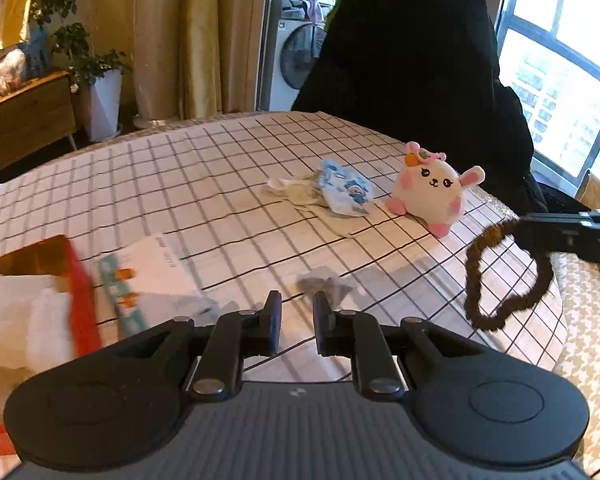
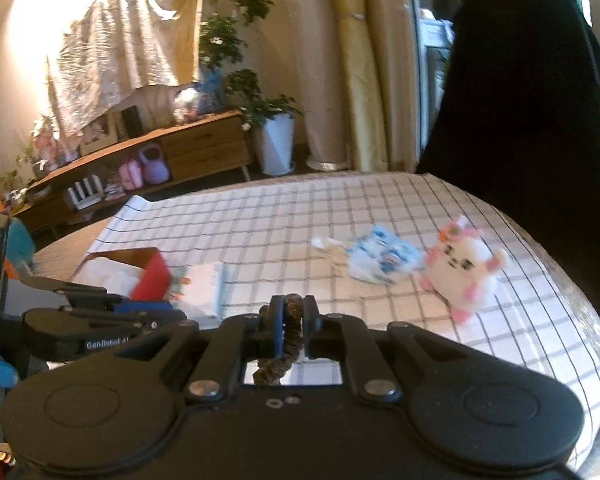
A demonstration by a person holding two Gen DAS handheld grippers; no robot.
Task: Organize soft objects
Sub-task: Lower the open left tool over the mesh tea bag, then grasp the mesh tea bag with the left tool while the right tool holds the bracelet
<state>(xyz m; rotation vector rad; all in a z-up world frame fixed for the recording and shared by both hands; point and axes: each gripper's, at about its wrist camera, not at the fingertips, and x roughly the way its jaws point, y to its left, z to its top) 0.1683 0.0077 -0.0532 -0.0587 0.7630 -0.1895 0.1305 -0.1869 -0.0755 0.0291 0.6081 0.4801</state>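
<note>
Step in hand, as judged: transport of a picked item. A brown scrunchie (image 1: pixel 504 276) is pinched between the fingers of the right gripper (image 2: pixel 292 316) and hangs as a loose open loop above the right edge of the table, clear of the checked tablecloth (image 1: pixel 204 184). The left gripper (image 1: pixel 296 320) is seen nearly closed with nothing between its fingers; a small grey crumpled scrap (image 1: pixel 324 286) lies on the cloth just past its tips, not touched. The likely destination is the red-walled cardboard box (image 1: pixel 76 280) at the left, already holding white soft material; that is a guess, nothing marks it as the bin. The next move would then call for the scrunchie to be carried across the table toward the box, kept high enough for the dangling loop to clear the wall, and released only once over the opening. The loop is fuzzy, limp and ruffled, so swing and snagging on the box edge are to be expected. Not yet sorted: a white-and-pink plush bunny (image 1: pixel 432 192) near the far right, a blue-and-white printed packet (image 1: pixel 346 192) just beside it, and a flat white pack (image 1: pixel 152 280) next to the box.
</note>
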